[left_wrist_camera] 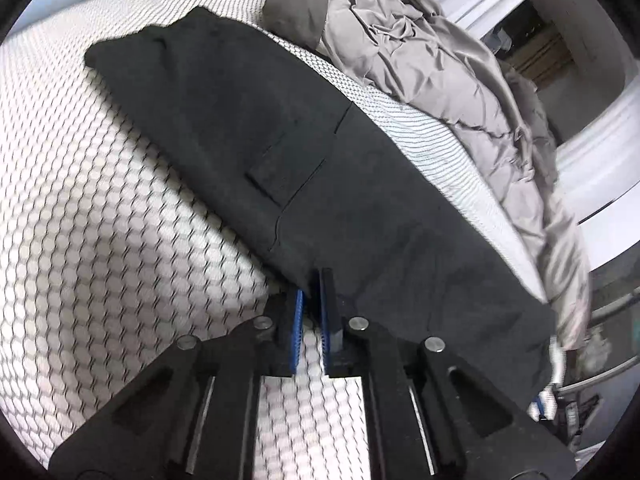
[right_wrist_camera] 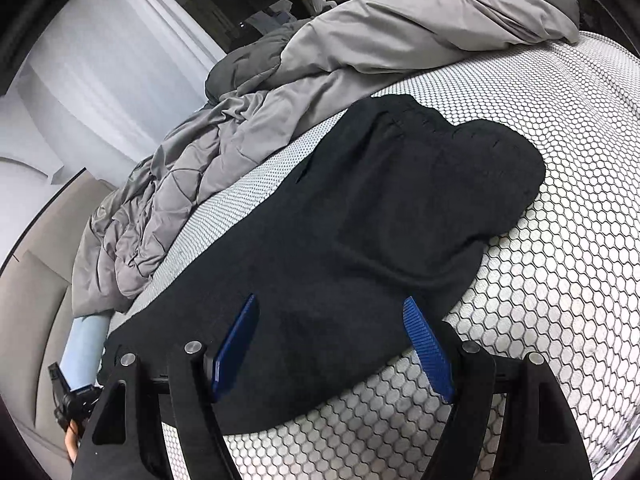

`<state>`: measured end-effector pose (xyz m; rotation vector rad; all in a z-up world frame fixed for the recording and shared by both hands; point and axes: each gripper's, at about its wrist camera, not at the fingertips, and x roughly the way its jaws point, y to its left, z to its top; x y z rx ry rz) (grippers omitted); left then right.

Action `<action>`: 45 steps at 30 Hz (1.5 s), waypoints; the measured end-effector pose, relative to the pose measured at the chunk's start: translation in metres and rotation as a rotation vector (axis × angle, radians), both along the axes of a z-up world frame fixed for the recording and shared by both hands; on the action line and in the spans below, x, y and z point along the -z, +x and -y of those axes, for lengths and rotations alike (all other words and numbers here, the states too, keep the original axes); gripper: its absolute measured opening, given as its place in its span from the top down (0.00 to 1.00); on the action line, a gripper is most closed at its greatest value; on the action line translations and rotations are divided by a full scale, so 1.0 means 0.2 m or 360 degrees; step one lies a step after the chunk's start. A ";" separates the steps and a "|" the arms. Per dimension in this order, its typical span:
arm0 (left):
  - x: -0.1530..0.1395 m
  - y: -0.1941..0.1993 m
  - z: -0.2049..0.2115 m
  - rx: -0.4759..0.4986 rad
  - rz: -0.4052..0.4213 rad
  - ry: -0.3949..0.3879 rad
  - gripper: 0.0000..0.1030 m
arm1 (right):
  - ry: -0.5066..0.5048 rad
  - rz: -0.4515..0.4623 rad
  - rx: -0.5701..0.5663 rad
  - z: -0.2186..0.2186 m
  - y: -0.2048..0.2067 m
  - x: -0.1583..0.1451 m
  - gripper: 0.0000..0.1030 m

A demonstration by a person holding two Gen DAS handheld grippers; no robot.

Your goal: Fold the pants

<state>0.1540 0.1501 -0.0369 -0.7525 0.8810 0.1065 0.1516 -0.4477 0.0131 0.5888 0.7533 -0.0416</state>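
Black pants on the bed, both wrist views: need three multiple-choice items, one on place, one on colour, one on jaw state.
1. Where does the grey comforter lie?
A. Bunched along the far side of the black pants
B. Spread over the pants
C. Under the pants

2. What colour are the pads on the jaws?
A. Red
B. Blue
C. Yellow

3. How do the jaws stand?
A. Both wide open
B. Both shut
C. Left gripper pinched on the pants' near edge, right gripper open over the cloth

Key: 1 A, the comforter is heaped beyond the pants on the honeycomb-patterned mattress. 2 B, the ribbed pads are blue in both views. 3 C, the left pads sit nearly together with the hem between them, and the right pads stand wide apart.
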 end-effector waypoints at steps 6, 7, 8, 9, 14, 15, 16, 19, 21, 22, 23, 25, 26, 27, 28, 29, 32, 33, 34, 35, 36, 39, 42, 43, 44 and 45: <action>0.01 -0.11 -0.09 -0.0099 0.0033 -0.0116 0.68 | 0.0105 0.0015 0.0116 0.17 -0.08 0.00 0.26; 0.03 -0.08 -0.12 -0.0104 0.0018 -0.0142 0.68 | 0.0128 0.0008 0.0137 0.20 -0.09 0.01 0.26; 0.06 -0.06 -0.14 -0.0118 0.0011 -0.0178 0.68 | 0.0164 -0.0003 0.0163 0.25 -0.11 0.02 0.26; 0.09 -0.02 -0.17 -0.0136 0.0011 -0.0214 0.68 | 0.0229 -0.0006 0.0187 0.29 -0.12 0.04 0.26; 0.17 0.20 -0.25 -0.0251 0.0049 -0.0373 0.73 | 0.0670 0.0006 0.0099 0.42 -0.07 0.16 0.26; 0.18 0.23 -0.26 -0.0258 0.0057 -0.0364 0.79 | 0.0660 0.0021 0.0101 0.43 -0.05 0.16 0.26; 0.20 0.25 -0.26 -0.0271 0.0053 -0.0350 0.85 | 0.0650 0.0024 0.0096 0.44 -0.01 0.16 0.26; 0.20 0.31 -0.24 -0.0297 0.0076 -0.0305 0.92 | 0.0649 0.0010 0.0143 0.48 0.12 0.21 0.30; 0.15 0.29 -0.22 -0.0293 0.0092 -0.0247 0.95 | 0.0572 -0.0014 0.0230 0.49 0.17 0.23 0.60; 0.12 0.26 -0.21 -0.0289 0.0104 -0.0219 0.96 | 0.0545 -0.0040 0.0241 0.49 0.19 0.24 0.69; 0.08 0.21 -0.20 -0.0281 0.0116 -0.0194 0.97 | 0.0533 -0.0045 0.0230 0.49 0.20 0.24 0.78; 0.00 0.07 -0.17 -0.0278 0.0152 -0.0107 0.97 | 0.0484 -0.0031 0.0174 0.48 0.17 0.20 0.88; -0.03 -0.01 -0.16 -0.0288 0.0164 -0.0045 0.97 | 0.0466 -0.0024 0.0150 0.47 0.15 0.18 0.91; -0.06 -0.08 -0.15 -0.0299 0.0165 0.0004 0.97 | 0.0452 -0.0026 0.0110 0.46 0.11 0.16 0.91; -0.07 -0.14 -0.15 -0.0309 0.0157 0.0027 0.97 | 0.0444 -0.0033 0.0080 0.45 0.07 0.15 0.91; -0.07 -0.17 -0.15 -0.0309 0.0159 0.0035 0.97 | 0.0438 -0.0055 0.0042 0.45 0.01 0.14 0.91; -0.01 -0.20 -0.18 -0.0253 0.0052 0.0035 0.94 | 0.0389 -0.0076 -0.0034 0.45 -0.09 0.12 0.91; 0.01 -0.19 -0.19 -0.0238 0.0024 0.0025 0.93 | 0.0341 -0.0116 -0.0055 0.46 -0.09 0.13 0.86; 0.02 -0.19 -0.20 -0.0231 0.0015 0.0008 0.90 | 0.0329 -0.0153 -0.0070 0.46 -0.09 0.15 0.80; 0.03 -0.19 -0.21 -0.0227 0.0012 -0.0006 0.89 | 0.0339 -0.0172 -0.0096 0.46 -0.10 0.16 0.75; 0.03 -0.19 -0.22 -0.0221 0.0011 -0.0016 0.88 | 0.0340 -0.0170 -0.0128 0.47 -0.10 0.15 0.74; 0.02 -0.17 -0.23 -0.0218 0.0016 0.0031 0.84 | 0.0362 -0.0086 -0.0080 0.50 -0.16 0.09 0.49; 0.04 -0.14 -0.22 -0.0245 -0.0006 0.0042 0.84 | 0.0487 -0.0017 0.0041 0.59 -0.18 0.11 0.36; 0.04 -0.14 -0.22 -0.0259 -0.0006 0.0042 0.84 | 0.0519 -0.0022 0.0067 0.61 -0.17 0.13 0.36; 0.05 -0.13 -0.22 -0.0266 -0.0005 0.0043 0.84 | 0.0571 -0.0025 0.0102 0.64 -0.17 0.15 0.37; 0.04 -0.12 -0.22 -0.0273 -0.0001 0.0050 0.84 | 0.0606 0.0000 0.0134 0.67 -0.17 0.15 0.39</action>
